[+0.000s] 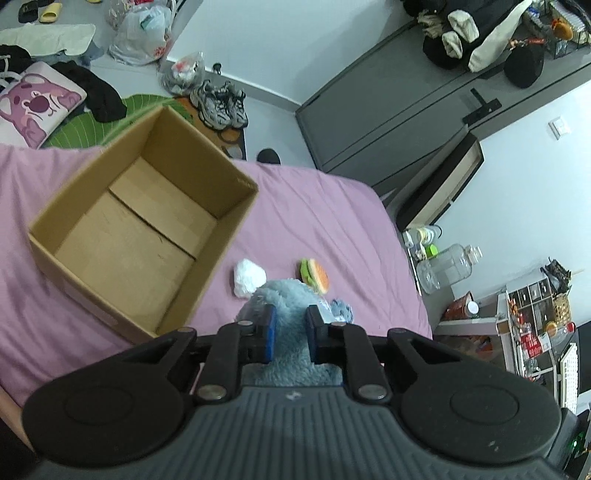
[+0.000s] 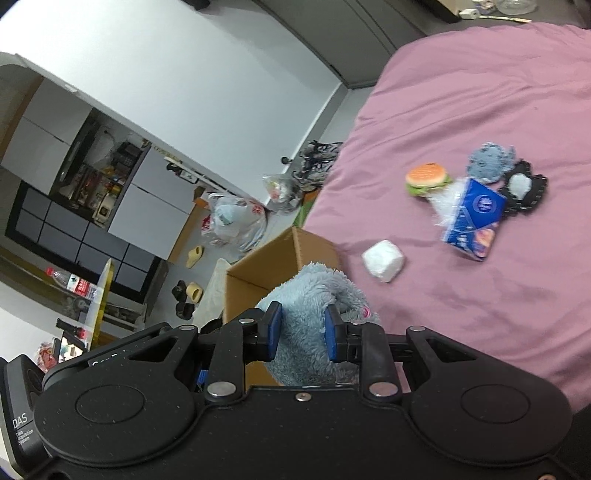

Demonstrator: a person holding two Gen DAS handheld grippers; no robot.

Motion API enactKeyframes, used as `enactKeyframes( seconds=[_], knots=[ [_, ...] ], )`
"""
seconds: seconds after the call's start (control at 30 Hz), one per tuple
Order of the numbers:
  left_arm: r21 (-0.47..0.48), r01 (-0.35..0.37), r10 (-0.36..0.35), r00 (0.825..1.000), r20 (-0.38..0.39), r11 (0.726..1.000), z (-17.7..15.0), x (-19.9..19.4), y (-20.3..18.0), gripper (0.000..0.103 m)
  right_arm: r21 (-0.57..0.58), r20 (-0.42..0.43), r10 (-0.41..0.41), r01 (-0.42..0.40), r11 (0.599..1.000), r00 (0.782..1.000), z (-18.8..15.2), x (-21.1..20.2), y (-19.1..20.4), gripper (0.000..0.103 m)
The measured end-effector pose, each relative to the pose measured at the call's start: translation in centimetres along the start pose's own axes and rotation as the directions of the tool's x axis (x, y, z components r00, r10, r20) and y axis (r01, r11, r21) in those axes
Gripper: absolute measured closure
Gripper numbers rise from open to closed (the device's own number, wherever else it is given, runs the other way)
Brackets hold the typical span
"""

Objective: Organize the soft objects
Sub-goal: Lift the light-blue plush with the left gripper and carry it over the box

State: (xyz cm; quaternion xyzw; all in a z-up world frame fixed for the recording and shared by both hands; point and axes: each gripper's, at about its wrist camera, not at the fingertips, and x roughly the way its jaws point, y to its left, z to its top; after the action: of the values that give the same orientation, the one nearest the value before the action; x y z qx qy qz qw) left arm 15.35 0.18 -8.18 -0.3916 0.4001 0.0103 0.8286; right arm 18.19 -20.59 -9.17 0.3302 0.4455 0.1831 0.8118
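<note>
My left gripper [image 1: 290, 323] is shut on a fluffy light-blue plush [image 1: 286, 299], held above the pink bed just right of an open, empty cardboard box [image 1: 140, 229]. My right gripper [image 2: 303, 325] is shut on the same light-blue plush [image 2: 310, 291], next to the box [image 2: 266, 269]. On the bed lie a white soft lump [image 1: 248, 277] [image 2: 383, 260], a plush burger [image 1: 316, 275] [image 2: 426, 179], a blue tissue pack [image 2: 474, 219], a small blue-grey plush [image 2: 487, 162] and a black-and-white soft item [image 2: 522, 188].
The pink bed [image 1: 332, 214] [image 2: 480, 92] ends near a grey wardrobe [image 1: 388, 110]. On the floor are sneakers [image 1: 219, 105], plastic bags [image 1: 142, 33], a pink cushion [image 1: 35, 101] and slippers [image 2: 194, 256]. A bedside stand with jars [image 1: 443, 262] is at the right.
</note>
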Motion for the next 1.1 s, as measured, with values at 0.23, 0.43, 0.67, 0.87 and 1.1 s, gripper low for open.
enactKeyframes(
  seconds=[0.23, 0.43, 0.67, 0.87, 1.1],
  knots=[
    [-0.001, 0.000, 0.000, 0.999, 0.040, 1.000, 2.0, -1.6, 1.2, 0.087, -0.027, -0.004, 0.034, -0.034, 0.999, 0.999, -0.4, 1.3, 2.6, 0.079],
    [-0.008, -0.009, 0.010, 0.998, 0.062, 1.000, 3.6, -2.5, 2.6, 0.087, -0.047, -0.019, 0.050, -0.051, 0.998, 0.999, -0.6, 3.0, 4.5, 0.079],
    [-0.024, -0.033, 0.034, 0.996, 0.080, 0.999, 5.4, -2.7, 4.3, 0.087, -0.066, -0.051, 0.058, -0.061, 0.996, 0.997, -0.7, 5.3, 6.3, 0.079],
    [-0.044, -0.054, 0.057, 0.995, 0.080, 0.998, 6.7, -2.3, 5.4, 0.087, -0.068, -0.080, 0.056, -0.062, 0.996, 0.995, -0.8, 7.1, 7.4, 0.079],
    [-0.049, -0.084, 0.087, 0.994, 0.067, 0.995, 8.5, -1.4, 6.4, 0.087, -0.058, -0.107, 0.049, -0.056, 0.997, 0.993, -0.4, 9.4, 7.9, 0.078]
  ],
)
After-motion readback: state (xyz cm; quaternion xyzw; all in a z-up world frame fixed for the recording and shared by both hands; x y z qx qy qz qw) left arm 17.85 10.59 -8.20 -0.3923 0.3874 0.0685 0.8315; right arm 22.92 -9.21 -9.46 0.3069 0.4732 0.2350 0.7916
